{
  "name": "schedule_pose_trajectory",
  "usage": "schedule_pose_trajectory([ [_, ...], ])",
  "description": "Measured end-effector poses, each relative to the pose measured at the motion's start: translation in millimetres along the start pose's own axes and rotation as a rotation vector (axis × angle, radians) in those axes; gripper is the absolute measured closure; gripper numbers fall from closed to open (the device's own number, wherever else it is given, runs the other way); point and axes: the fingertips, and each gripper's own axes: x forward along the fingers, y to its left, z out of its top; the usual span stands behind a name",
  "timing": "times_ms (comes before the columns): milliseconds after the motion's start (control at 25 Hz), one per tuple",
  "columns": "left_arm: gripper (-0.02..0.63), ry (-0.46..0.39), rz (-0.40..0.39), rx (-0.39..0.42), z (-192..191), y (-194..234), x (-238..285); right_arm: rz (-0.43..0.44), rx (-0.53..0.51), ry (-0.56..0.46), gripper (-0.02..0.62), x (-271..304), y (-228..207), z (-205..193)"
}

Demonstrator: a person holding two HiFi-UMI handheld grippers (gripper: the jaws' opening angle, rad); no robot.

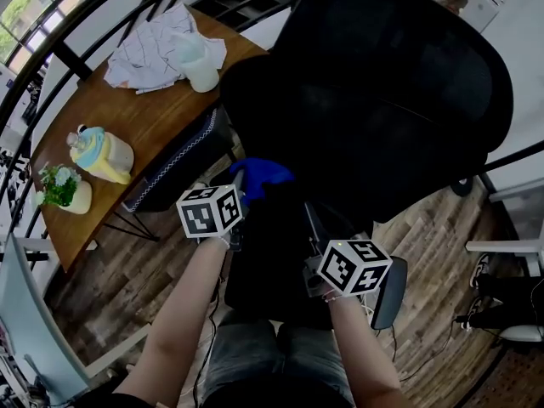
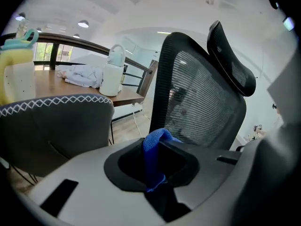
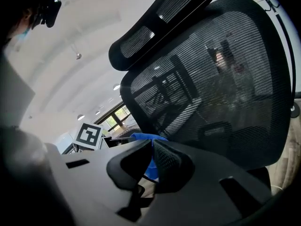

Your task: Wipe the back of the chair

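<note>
**Blue cloth held at the lower edge of the chair back**

The black mesh chair back (image 1: pixel 382 100) is standing upright in front of the person, with its headrest (image 3: pixel 160 18) on top. The blue cloth (image 1: pixel 262 175) is sitting close against the back's lower left edge; whether it is touching the mesh cannot be told. The left gripper (image 1: pixel 242 189) is clamping this cloth between its jaws, and a fold is bulging above them. The right gripper (image 1: pixel 308 215) is hovering just beside it, its jaws pressed together with nothing between them. To the left, a grey padded chair (image 1: pixel 178 164) is standing by a wooden table (image 1: pixel 127 117) that is carrying a crumpled white cloth (image 1: pixel 153 49), a white jug (image 1: pixel 200 62) and a yellow bottle (image 1: pixel 102 153).
</note>
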Motion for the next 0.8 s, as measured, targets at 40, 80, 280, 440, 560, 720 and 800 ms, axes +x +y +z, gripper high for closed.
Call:
schedule_pose_trajectory([
  [40,0.540,-0.003,0.006,-0.005,0.9,3.5,-1.2,0.001,-0.002,0.003,0.566,0.3,0.5,-0.5],
  [80,0.540,-0.005,0.012,-0.010,1.6,6.5,-2.3,0.000,-0.003,0.005,0.566,0.3,0.7,-1.0],
  [280,0.540,-0.018,0.041,-0.020,4.5,21.0,-9.6,0.000,-0.005,0.009,0.566,-1.1,2.9,-3.5],
  [440,0.540,-0.027,0.062,-0.032,5.8,31.8,-16.9,0.006,-0.015,0.018,0.566,-1.1,6.4,-6.9],
  [560,0.540,-0.032,0.072,-0.031,6.5,37.7,-23.4,0.002,-0.016,0.012,0.566,-2.6,9.0,-7.4],
  [720,0.540,-0.036,0.070,-0.031,5.7,40.3,-30.6,-0.010,-0.012,-0.006,0.566,-7.8,11.4,-6.9],
  [800,0.540,-0.040,0.064,-0.025,6.1,38.6,-35.1,-0.017,-0.015,-0.014,0.566,-11.8,12.7,-6.3],
])
